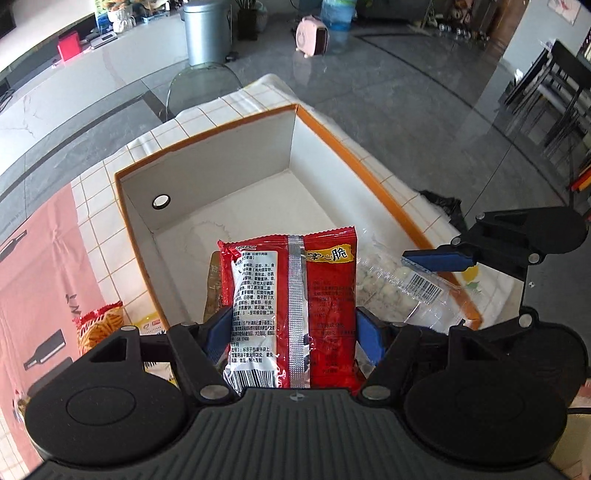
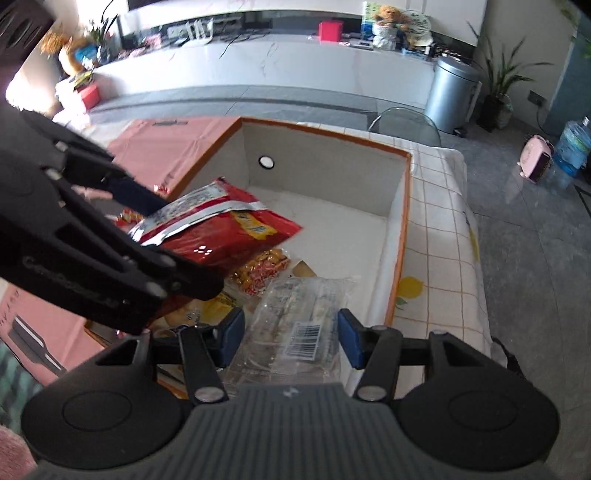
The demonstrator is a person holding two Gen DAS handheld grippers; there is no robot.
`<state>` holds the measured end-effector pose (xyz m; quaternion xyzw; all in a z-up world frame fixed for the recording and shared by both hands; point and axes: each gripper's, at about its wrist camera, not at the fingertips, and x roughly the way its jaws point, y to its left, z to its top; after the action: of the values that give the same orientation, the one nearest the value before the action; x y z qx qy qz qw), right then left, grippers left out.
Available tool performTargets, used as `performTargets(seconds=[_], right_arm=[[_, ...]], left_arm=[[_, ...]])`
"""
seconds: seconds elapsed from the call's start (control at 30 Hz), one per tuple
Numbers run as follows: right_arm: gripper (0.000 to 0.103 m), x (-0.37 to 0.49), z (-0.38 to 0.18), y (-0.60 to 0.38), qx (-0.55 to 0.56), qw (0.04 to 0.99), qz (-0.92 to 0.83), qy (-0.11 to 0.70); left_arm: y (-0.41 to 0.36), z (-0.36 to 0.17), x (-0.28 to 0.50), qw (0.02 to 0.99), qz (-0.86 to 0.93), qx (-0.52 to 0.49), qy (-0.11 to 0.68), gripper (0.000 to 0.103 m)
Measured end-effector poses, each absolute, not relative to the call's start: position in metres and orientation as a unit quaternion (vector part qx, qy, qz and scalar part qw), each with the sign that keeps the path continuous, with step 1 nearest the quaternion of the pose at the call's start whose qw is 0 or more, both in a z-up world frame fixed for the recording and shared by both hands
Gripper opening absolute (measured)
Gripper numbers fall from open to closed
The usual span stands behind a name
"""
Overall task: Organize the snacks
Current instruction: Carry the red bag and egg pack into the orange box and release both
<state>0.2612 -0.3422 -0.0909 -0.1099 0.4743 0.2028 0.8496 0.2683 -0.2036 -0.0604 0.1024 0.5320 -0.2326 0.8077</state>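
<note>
My left gripper (image 1: pixel 293 334) is shut on a red snack packet (image 1: pixel 291 295), held upright with its printed back and silver seam facing the camera, over the near end of a white box with an orange rim (image 1: pixel 369 173). In the right wrist view the left gripper (image 2: pixel 166 236) comes in from the left with the red packet (image 2: pixel 229 232) tilted above the box (image 2: pixel 400 221). My right gripper (image 2: pixel 291 341) is shut on a clear bag with a barcode (image 2: pixel 295 321). The left wrist view shows the right gripper (image 1: pixel 443 291) and its clear bag (image 1: pixel 399 288) at the box's right rim.
Several snack packets (image 2: pixel 262 269) lie in the box's near end; its far half is bare. A red stick-snack packet (image 1: pixel 99 325) lies left of the box. The box stands on a checked tablecloth (image 1: pixel 207 118) beside a pink sheet (image 1: pixel 40 266). A clear chair (image 1: pixel 201 88) and a metal bin (image 1: pixel 207 33) stand beyond.
</note>
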Motion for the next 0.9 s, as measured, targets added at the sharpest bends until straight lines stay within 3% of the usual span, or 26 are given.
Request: performTargets(seconds=[0.57, 0.9], right_arm=[[0.054, 0.294, -0.135, -0.312, -0.186, 0.812, 0.22, 0.507], [0.056, 0.293, -0.143, -0.3, -0.218, 0.802, 0.217, 0.511]], left_arm=[[-0.228, -0.109, 0.302, 0.768, -0.203, 0.186, 0.578, 0.08], [-0.227, -0.112, 0.303, 0.764, -0.195, 0.193, 0.584, 0.084]])
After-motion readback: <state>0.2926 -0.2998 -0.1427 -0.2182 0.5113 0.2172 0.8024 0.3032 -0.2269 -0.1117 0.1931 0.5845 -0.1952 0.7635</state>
